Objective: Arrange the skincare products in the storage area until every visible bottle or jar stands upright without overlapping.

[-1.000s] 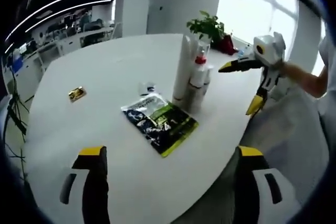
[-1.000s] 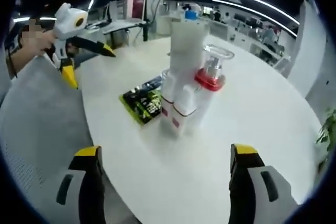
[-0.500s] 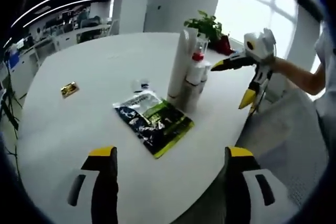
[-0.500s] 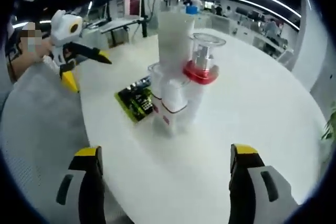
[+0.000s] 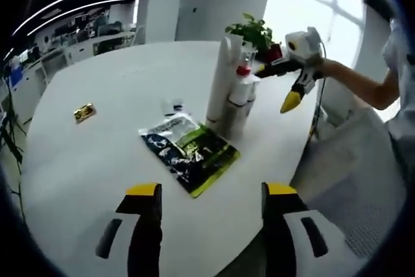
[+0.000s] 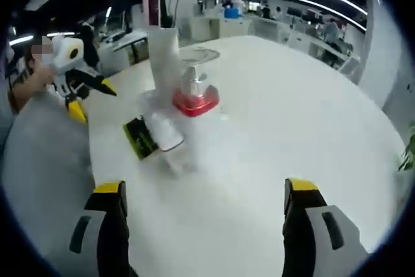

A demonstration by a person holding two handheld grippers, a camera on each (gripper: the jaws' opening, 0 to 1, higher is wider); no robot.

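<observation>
White bottles stand clustered upright near the counter [image 5: 97,160] edge: a tall tube [image 5: 220,82], a red-collared pump bottle [image 6: 193,111] and smaller ones touching. The right tongs [image 5: 280,85] hover wide beside the pump top; the left tongs [image 6: 81,95] wait wide, empty. Best approach slowly, grip one bottle low, and separate it without toppling its neighbours or nudging the flat sachet [image 5: 191,150]

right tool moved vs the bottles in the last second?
Yes. In the left gripper view the right tool has closed in toward the bottle cluster, its upper tip now by the red-collared pump.
</observation>
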